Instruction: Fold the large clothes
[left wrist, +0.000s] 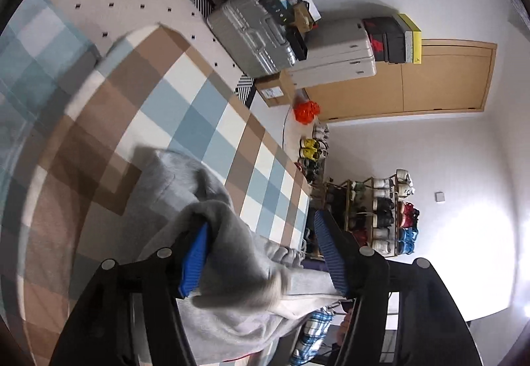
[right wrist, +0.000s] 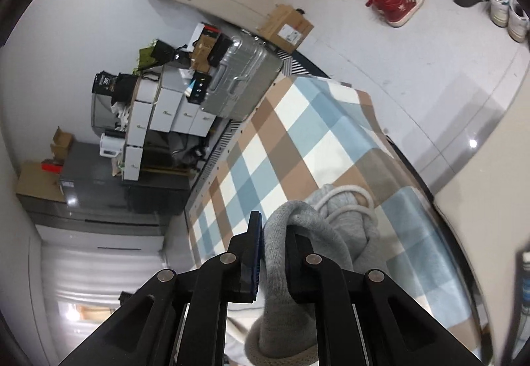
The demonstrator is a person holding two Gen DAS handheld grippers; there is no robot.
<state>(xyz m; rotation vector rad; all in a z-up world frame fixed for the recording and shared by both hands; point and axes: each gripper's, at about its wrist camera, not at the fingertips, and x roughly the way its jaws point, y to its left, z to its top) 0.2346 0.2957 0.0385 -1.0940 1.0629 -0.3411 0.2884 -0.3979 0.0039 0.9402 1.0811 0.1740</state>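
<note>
Cluttered bedroom: silver suitcase (left wrist: 255,37), shoe rack (left wrist: 381,216), checked blanket (left wrist: 185,100) spread as the work surface. Grey sweatpants (left wrist: 232,250) lie bunched on the blanket, directly ahead of and under both tools. Left gripper (left wrist: 265,253): jaws apart, cloth draped over the left blue pad (left wrist: 193,261) and lying loose between them, not pinched. Right gripper (right wrist: 275,253): clamped on a thick fold of the same garment, white drawcord (right wrist: 344,200) just beyond its tips. Judgement: heavy fleece, soft, limp, sags when lifted, not slippery. Best taken at waistband or leg hem, both edges at once.
</note>
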